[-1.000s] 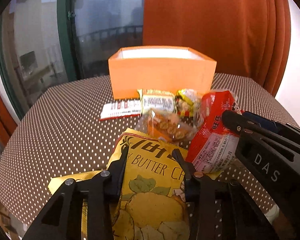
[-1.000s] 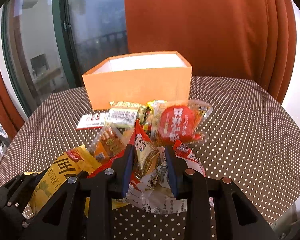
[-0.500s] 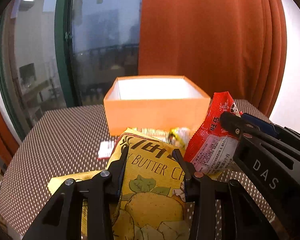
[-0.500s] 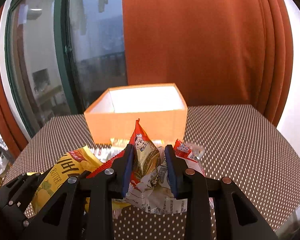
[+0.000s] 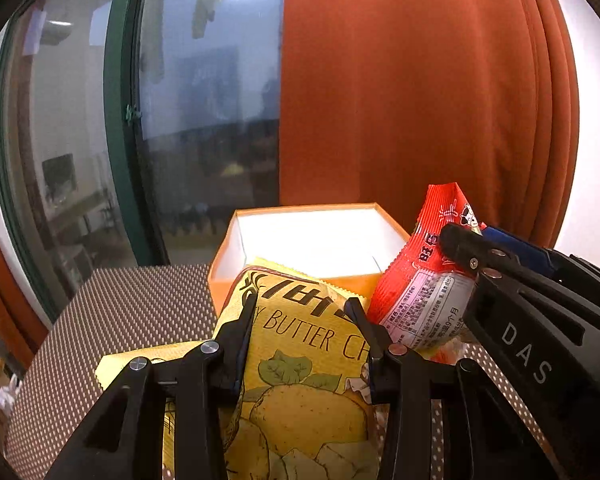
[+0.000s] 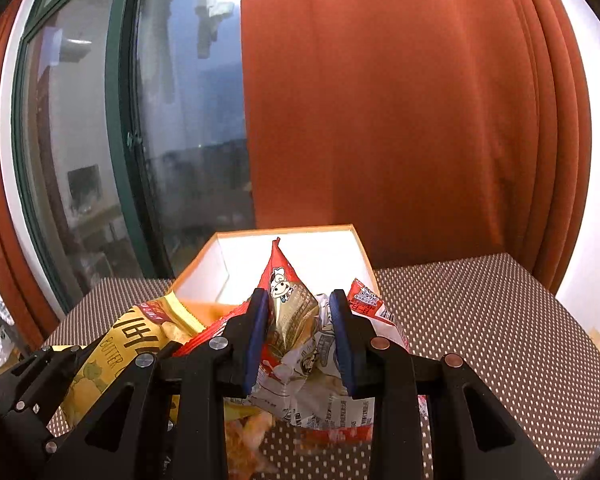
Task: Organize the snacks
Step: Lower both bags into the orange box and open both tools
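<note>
Both grippers have risen since a second ago, carrying their bags up off the table (image 6: 500,320), so the loose snacks that lay in front of the box (image 5: 300,240) have dropped out of sight. Clamped in the left gripper (image 5: 300,312) is the chip bag (image 5: 312,344): yellow, printed with "BUTTER" in dark letters, green leaves and pale potatoes, its crimped top edge reaching up in front of the box's near wall. Squeezed between the blue-padded fingers of the right gripper (image 6: 298,300) is the red bag (image 6: 288,304), crumpled, with a cartoon chef's face near its pointed red top, a gold panel beneath it and white printed panels lower down; from the left wrist its back shows a white label with small print. The two bags hang side by side, close enough that they may be touching, though the fingers hide the gap. Behind them stands the box, orange outside, white inside, open-topped, on the brown dotted table before an orange curtain (image 5: 400,100) and a window (image 5: 200,100).
</note>
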`<state>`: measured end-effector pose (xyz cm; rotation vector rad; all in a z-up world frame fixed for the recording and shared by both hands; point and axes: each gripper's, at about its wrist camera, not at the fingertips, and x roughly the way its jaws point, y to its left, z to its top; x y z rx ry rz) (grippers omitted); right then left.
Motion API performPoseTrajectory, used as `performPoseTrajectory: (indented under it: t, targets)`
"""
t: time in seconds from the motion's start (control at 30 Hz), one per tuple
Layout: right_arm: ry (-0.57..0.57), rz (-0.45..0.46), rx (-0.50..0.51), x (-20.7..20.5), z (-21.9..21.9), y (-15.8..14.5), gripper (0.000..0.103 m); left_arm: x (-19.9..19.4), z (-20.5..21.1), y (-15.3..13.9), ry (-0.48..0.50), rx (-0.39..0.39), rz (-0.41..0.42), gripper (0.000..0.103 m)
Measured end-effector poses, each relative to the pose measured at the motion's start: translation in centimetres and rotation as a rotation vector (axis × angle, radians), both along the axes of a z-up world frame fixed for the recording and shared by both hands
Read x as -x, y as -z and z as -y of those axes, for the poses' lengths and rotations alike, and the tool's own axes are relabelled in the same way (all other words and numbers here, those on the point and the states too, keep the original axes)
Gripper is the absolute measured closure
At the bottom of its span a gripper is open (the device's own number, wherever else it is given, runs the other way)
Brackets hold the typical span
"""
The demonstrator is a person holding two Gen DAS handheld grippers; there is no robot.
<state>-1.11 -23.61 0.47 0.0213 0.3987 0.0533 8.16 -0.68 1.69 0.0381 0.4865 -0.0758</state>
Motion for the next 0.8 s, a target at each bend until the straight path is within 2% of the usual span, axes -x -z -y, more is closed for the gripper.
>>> performPoseTrajectory:
  t: [0.43,0.8]
  targets:
    - [0.011,0.059,-0.036,-6.8,0.0,-1.7,0.069,-7.5,0.2,-1.6,-0.031,-0.022,0.038,0.061]
    - [0.025,0.058,-0.118,-14.6,1.2,-1.0,0.069,-15.1,0.8,-0.2,-0.058,-0.002,0.018,0.061]
